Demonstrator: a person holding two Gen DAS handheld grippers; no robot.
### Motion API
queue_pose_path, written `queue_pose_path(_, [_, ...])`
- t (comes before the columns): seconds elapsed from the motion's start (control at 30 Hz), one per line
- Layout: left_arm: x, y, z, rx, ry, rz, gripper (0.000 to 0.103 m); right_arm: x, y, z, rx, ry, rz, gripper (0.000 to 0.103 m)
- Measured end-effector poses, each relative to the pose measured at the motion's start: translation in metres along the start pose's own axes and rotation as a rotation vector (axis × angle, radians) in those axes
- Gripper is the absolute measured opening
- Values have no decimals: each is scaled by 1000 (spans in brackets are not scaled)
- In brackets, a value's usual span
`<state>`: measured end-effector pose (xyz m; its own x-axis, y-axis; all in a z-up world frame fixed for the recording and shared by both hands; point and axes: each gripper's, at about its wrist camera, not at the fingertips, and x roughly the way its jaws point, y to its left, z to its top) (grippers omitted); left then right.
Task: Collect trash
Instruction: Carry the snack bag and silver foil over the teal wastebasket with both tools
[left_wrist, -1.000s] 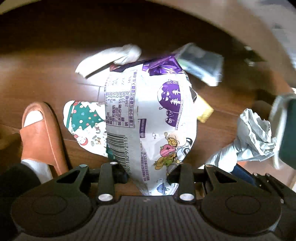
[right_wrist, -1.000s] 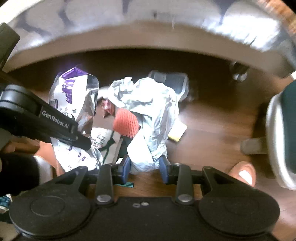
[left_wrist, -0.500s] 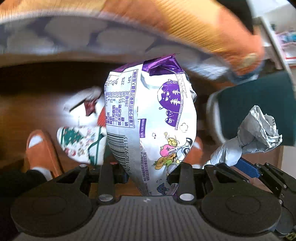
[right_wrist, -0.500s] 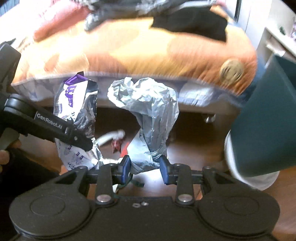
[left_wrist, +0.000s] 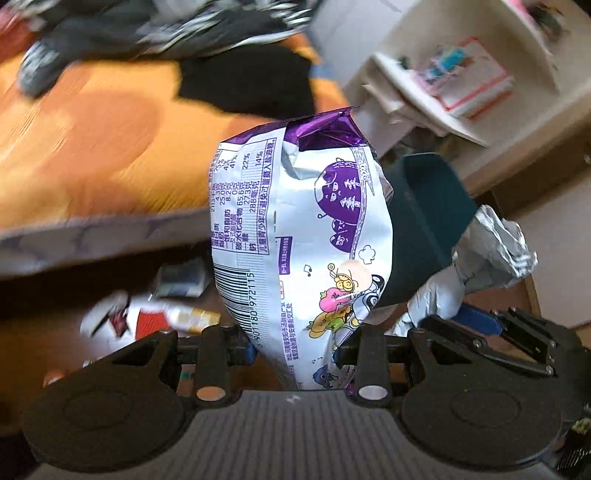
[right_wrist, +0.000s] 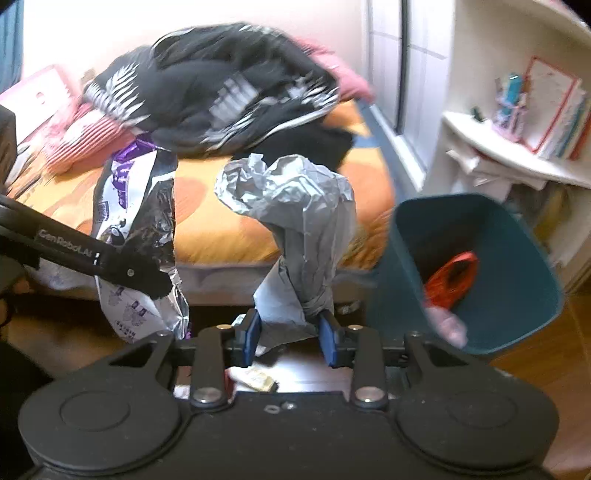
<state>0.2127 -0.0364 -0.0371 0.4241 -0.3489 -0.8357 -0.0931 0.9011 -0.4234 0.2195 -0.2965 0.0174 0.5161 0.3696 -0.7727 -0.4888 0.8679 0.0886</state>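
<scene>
My left gripper (left_wrist: 295, 354) is shut on a white and purple snack bag (left_wrist: 299, 240) and holds it upright in the air. My right gripper (right_wrist: 290, 334) is shut on a crumpled grey wrapper (right_wrist: 295, 229), also lifted. A dark teal trash bin (right_wrist: 476, 273) stands to the right, with red trash (right_wrist: 450, 277) inside. In the left wrist view the bin (left_wrist: 424, 206) is behind the snack bag, and the grey wrapper (left_wrist: 487, 251) shows at the right. The snack bag (right_wrist: 136, 236) shows at the left of the right wrist view.
Several wrappers (left_wrist: 147, 314) lie on the wood floor at the left. A bed with an orange cover (right_wrist: 207, 221) and dark clothes (right_wrist: 221, 92) is behind. White shelves (right_wrist: 517, 140) stand behind the bin.
Both grippers have risen from the floor with their trash and swung right. The bed top, shelves and open bin have come into view.
</scene>
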Motion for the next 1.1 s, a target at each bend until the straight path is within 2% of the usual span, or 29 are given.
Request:
queue_pose_path(0.3, [27,-101,51,180,-5,-48,33,-9,-79,9,78,-52,-142,34])
queue_pose_path(0.47, [57,-144,78,228,15,-74,33,2,-123,12,128,-44,-212,34])
queue_pose_path(0.7, [112,-201,105,287,66,-72,34,30,-168,7,184,10,-247,34])
queue_pose_path(0.9, [171,-230,114,334,125,-12,34,57,-185,-5,188,62,-259,35])
queue_pose_path(1.1, [217,-232,108,390,182,76,37,80,-197,-14,226,90,-238,37])
